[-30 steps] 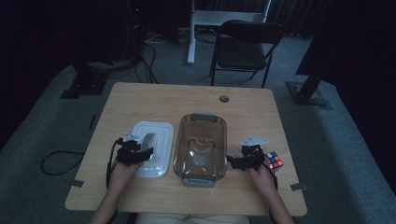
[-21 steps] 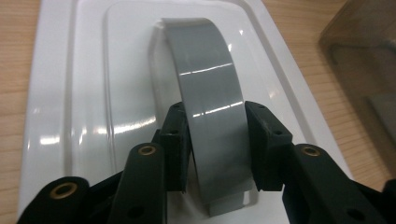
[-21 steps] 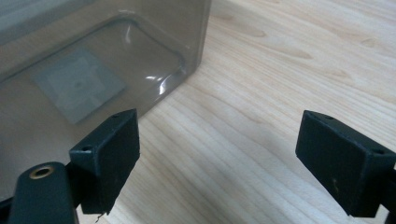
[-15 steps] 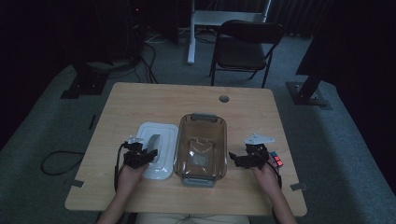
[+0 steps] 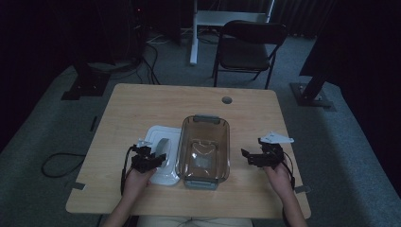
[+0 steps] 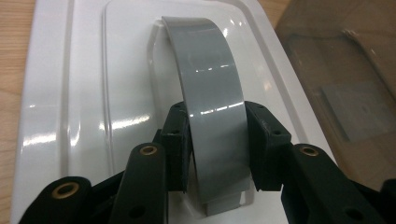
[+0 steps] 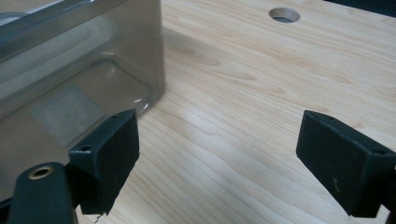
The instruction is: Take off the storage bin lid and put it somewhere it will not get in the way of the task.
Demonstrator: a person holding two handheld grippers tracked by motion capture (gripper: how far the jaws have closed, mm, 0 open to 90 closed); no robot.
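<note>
left gripper [image 6: 217,140] fingers just closed, clamping lid handle [image 6: 210,93]; right gripper [image 7: 219,154] fingers wide, empty.

Wooden table [image 5: 156,101], black folding chair [image 5: 249,49] behind, grey carpet [image 5: 42,137].

Lid [image 5: 162,154] left of container [image 5: 203,150]

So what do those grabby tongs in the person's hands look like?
Both are black. The left tongs have chunky arms with small brass-coloured rings at the joints and flat black pads, plus a thin black cable looping back along the arm. The right tongs have the same blocky pads, a black cable, and a pale grey three-cornered plate on top. No sleeves cover the forearms.
</note>
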